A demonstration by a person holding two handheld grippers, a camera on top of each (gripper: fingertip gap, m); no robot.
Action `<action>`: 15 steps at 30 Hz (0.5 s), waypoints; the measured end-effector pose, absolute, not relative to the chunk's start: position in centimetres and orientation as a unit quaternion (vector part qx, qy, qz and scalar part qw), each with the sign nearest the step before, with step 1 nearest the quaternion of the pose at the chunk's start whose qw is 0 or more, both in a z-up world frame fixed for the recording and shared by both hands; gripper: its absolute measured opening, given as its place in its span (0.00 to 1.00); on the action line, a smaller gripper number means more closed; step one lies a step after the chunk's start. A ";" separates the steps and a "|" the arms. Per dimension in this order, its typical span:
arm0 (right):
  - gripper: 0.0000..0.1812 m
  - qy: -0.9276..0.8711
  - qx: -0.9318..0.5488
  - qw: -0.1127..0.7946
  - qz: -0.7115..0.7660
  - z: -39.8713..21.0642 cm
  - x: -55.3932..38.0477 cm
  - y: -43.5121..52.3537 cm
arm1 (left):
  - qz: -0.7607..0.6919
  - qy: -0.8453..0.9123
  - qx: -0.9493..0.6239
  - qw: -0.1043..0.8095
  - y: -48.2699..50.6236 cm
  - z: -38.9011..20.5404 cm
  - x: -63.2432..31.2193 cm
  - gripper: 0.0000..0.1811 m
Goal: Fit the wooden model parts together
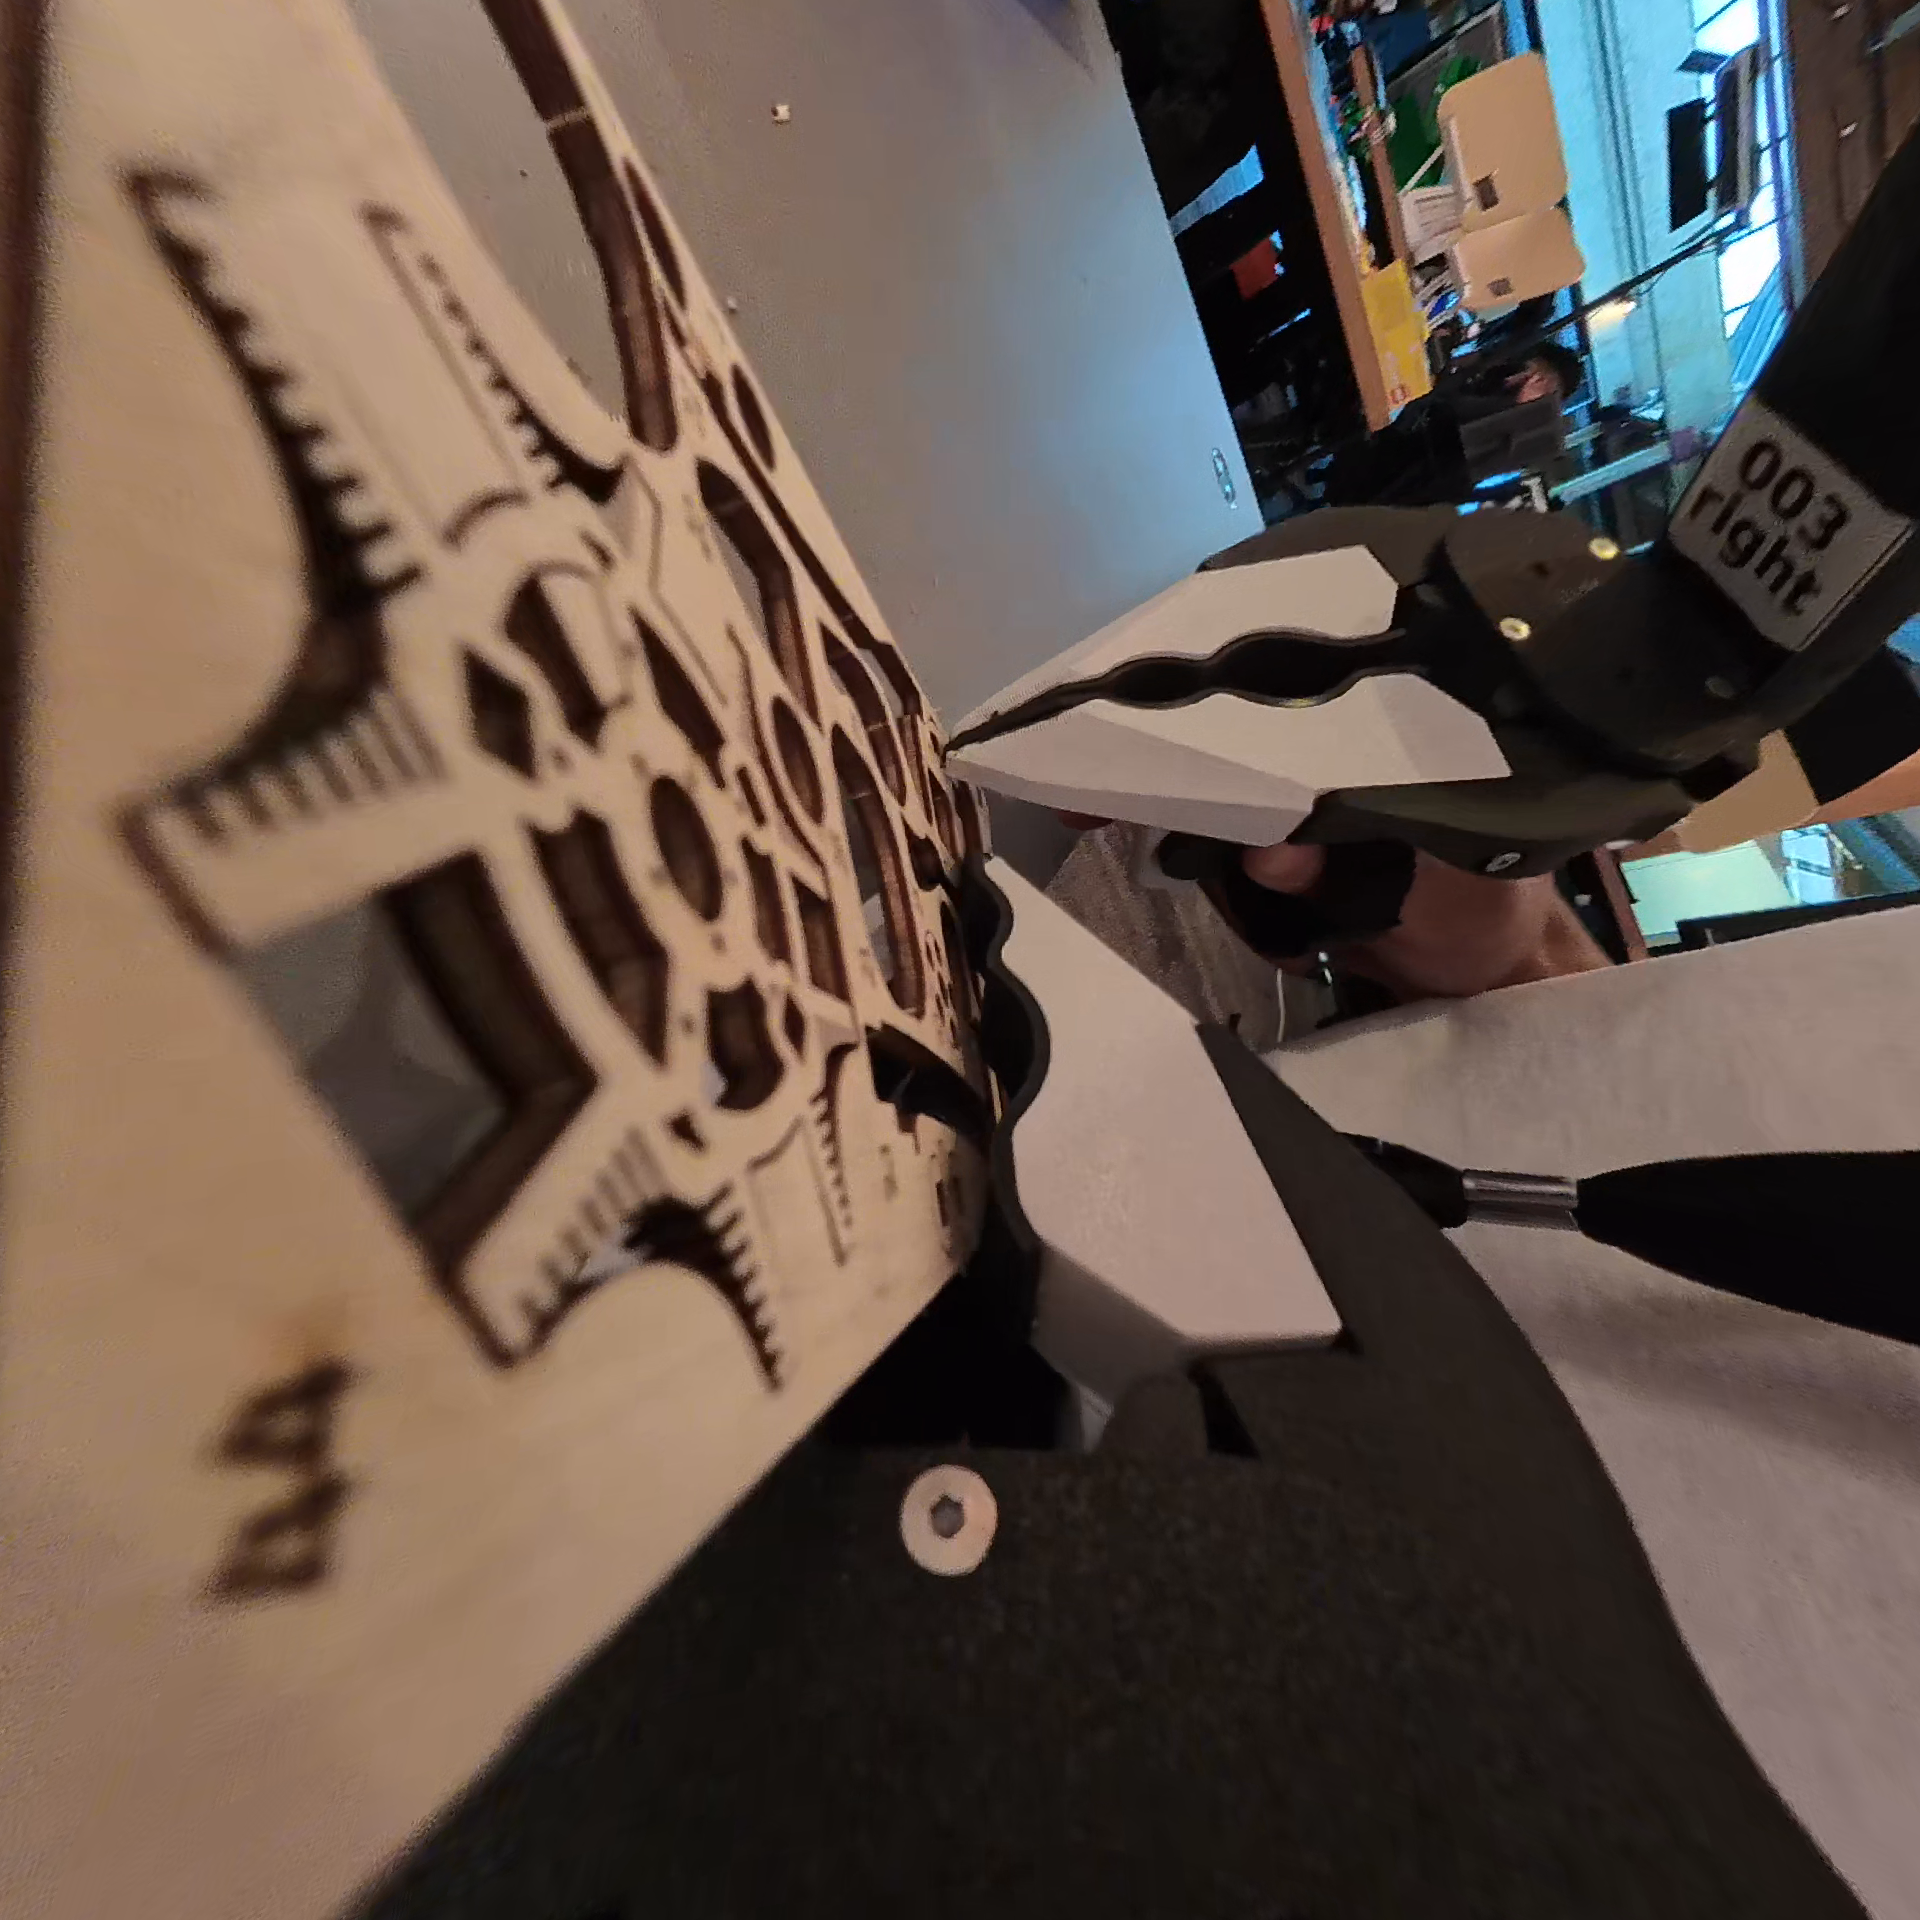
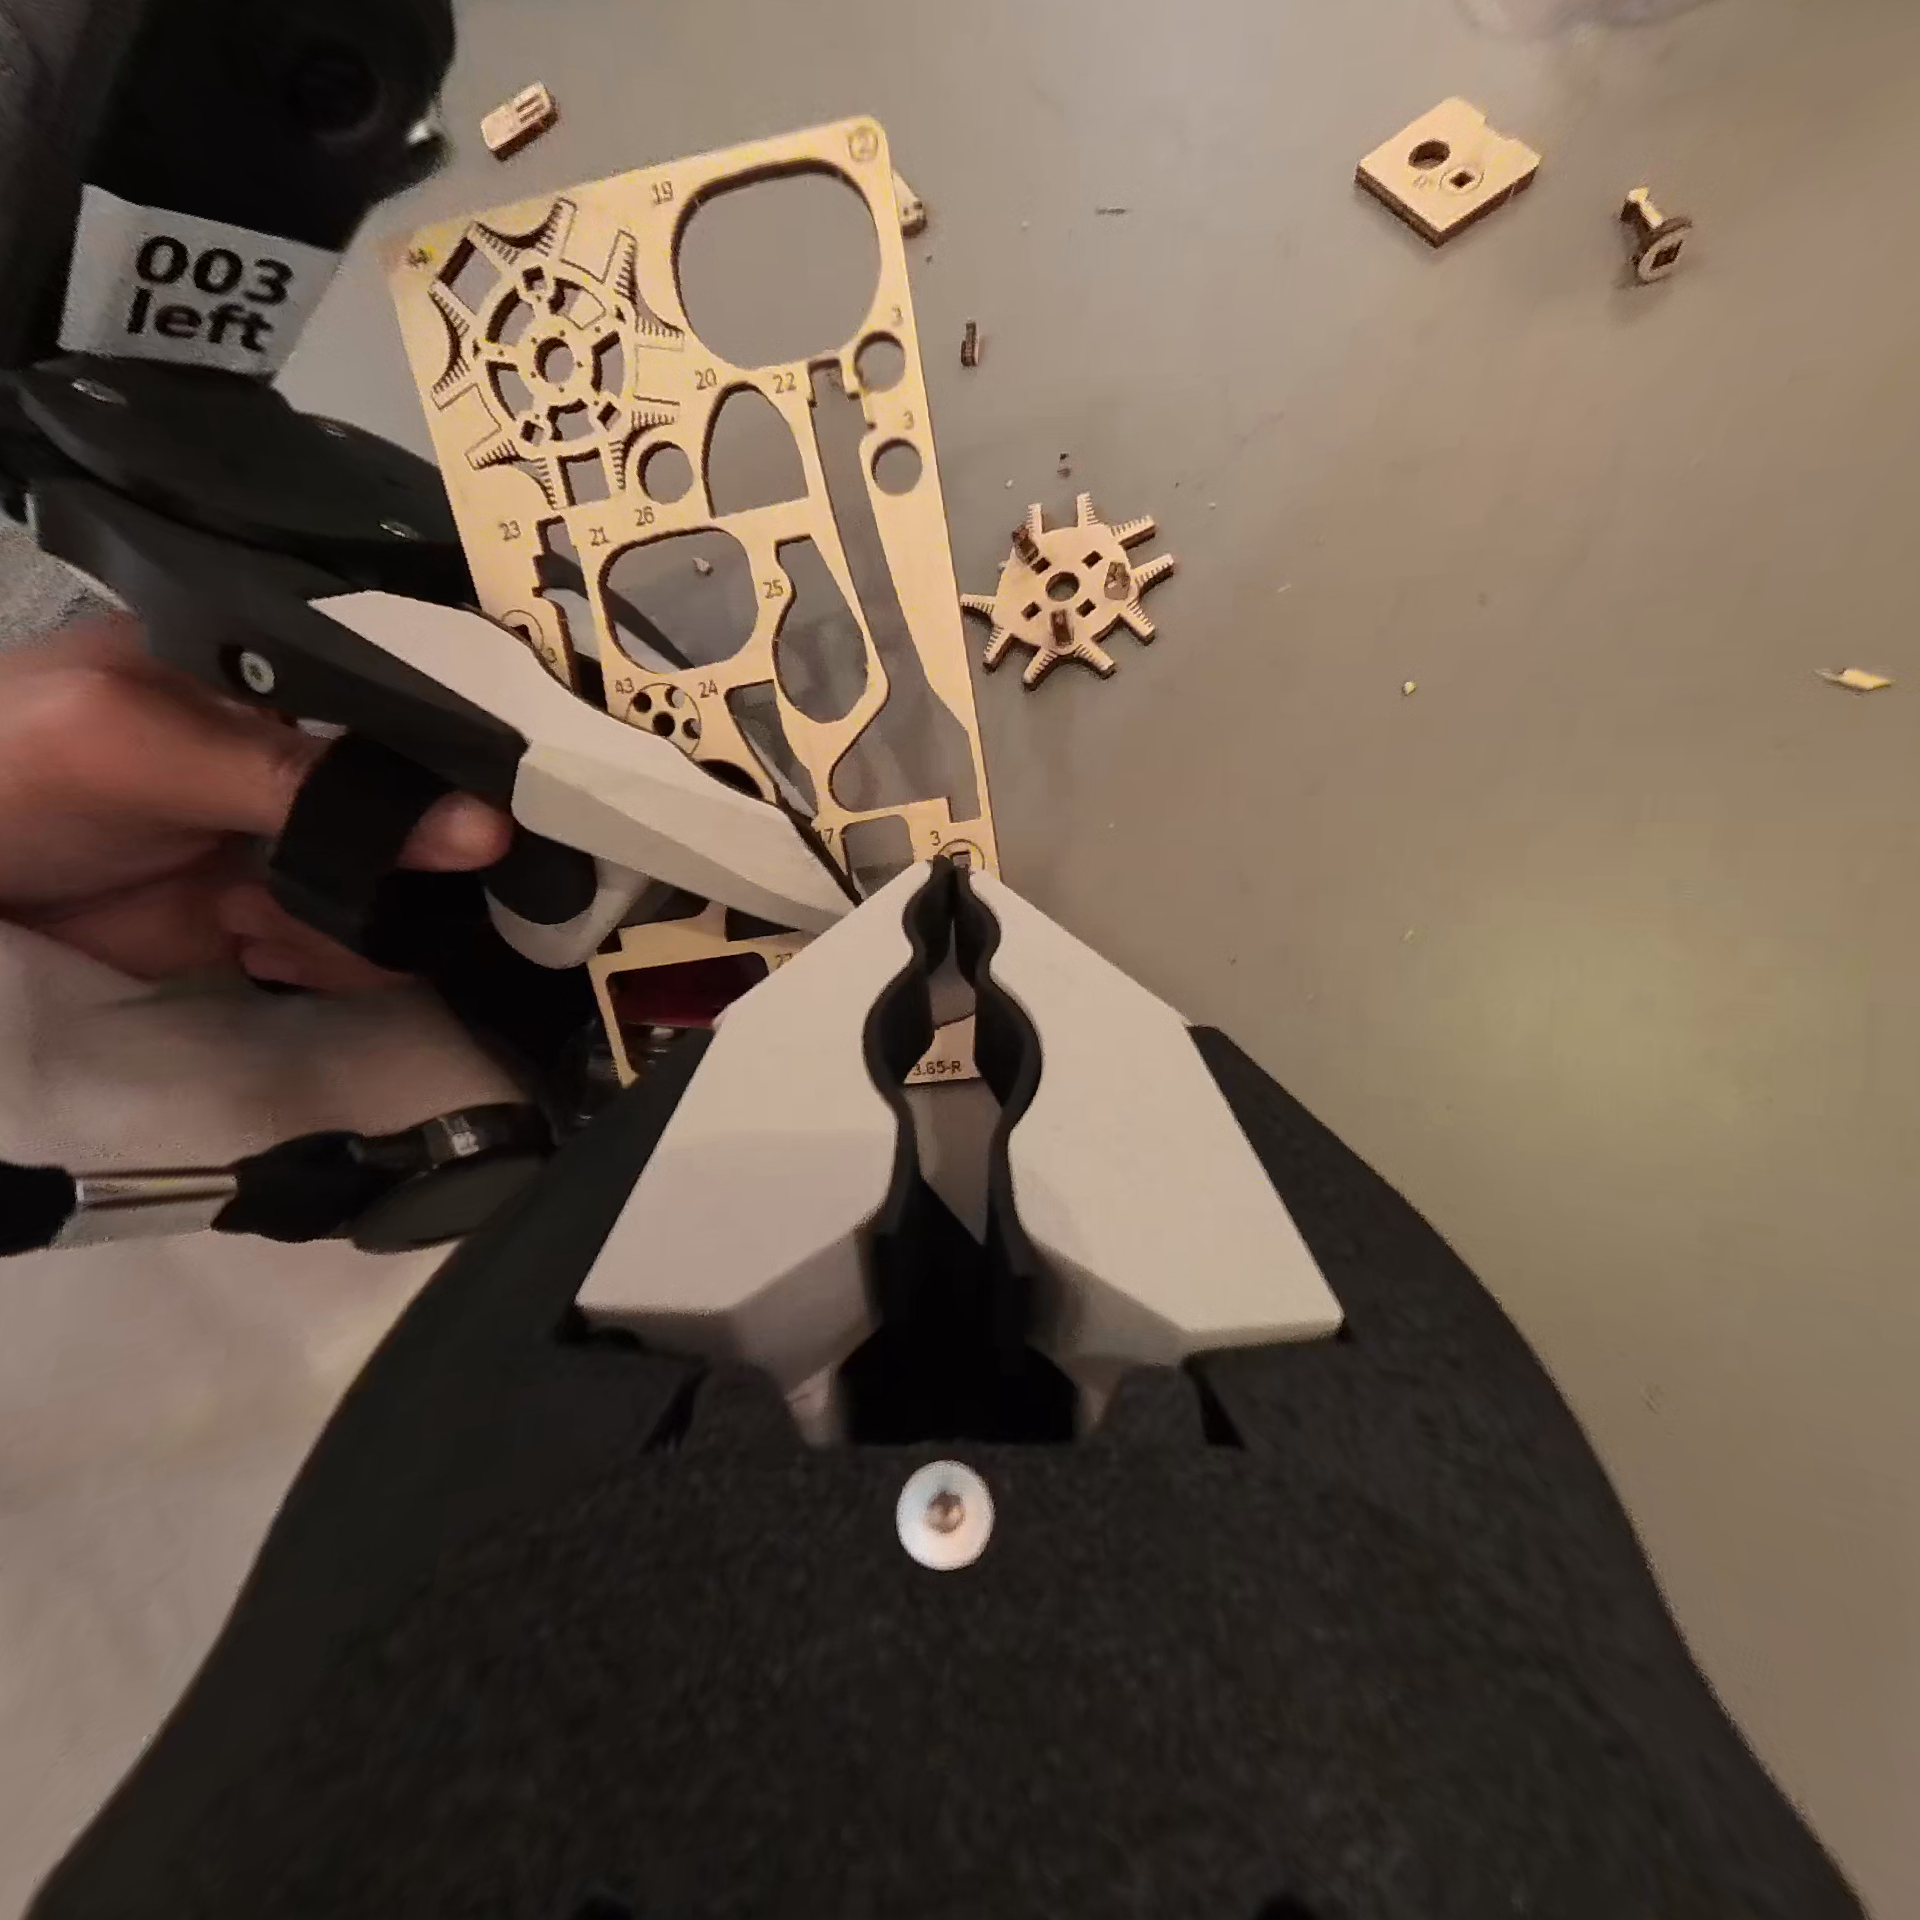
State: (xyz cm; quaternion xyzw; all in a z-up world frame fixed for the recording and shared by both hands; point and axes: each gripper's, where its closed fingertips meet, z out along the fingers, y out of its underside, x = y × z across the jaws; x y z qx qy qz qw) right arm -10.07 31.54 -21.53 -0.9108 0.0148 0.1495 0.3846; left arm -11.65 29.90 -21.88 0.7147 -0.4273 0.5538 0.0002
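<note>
A thin wooden sheet [image 2: 727,499] with many cut-out holes is held up off the grey table [image 2: 1455,935], tilted, between the two grippers. A spoked wheel shape [image 2: 551,364] still sits in the sheet near its top left corner, and a small round disc [image 2: 665,715] sits lower down.

The left gripper [image 2: 831,883] comes in from the left and its white fingers are clamped on the sheet near the lower edge; in the left wrist view the sheet [image 1: 364,831] fills the left side, pressed against one finger [image 1: 1122,1143]. The right gripper [image 2: 951,878] has its tips drawn together right at the sheet's lower right corner, at a small round piece there; whether it pinches that piece cannot be told. In the left wrist view the right gripper [image 1: 961,750] touches the sheet's edge with its tips.

On the table to the right of the sheet lies a loose toothed wheel [image 2: 1070,597]. Farther back right lie a square block with holes [image 2: 1449,171] and a small peg [image 2: 1652,234], well apart from the sheet. A small slotted chip [image 2: 517,120] lies near the sheet's top.
</note>
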 end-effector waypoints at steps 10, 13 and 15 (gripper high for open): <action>0.00 0.008 -0.948 0.265 0.175 -22.2 -10.1 31.7 | 0.524 -0.440 0.730 0.004 30.2 -22.4 -11.7 0.03; 0.00 0.021 -0.953 0.239 0.183 -22.5 -10.1 31.7 | 0.520 -0.431 0.737 0.017 30.2 -22.5 -11.7 0.03; 0.00 0.028 -0.955 0.229 0.184 -22.6 -10.1 31.7 | 0.520 -0.421 0.743 0.033 30.2 -22.6 -11.7 0.03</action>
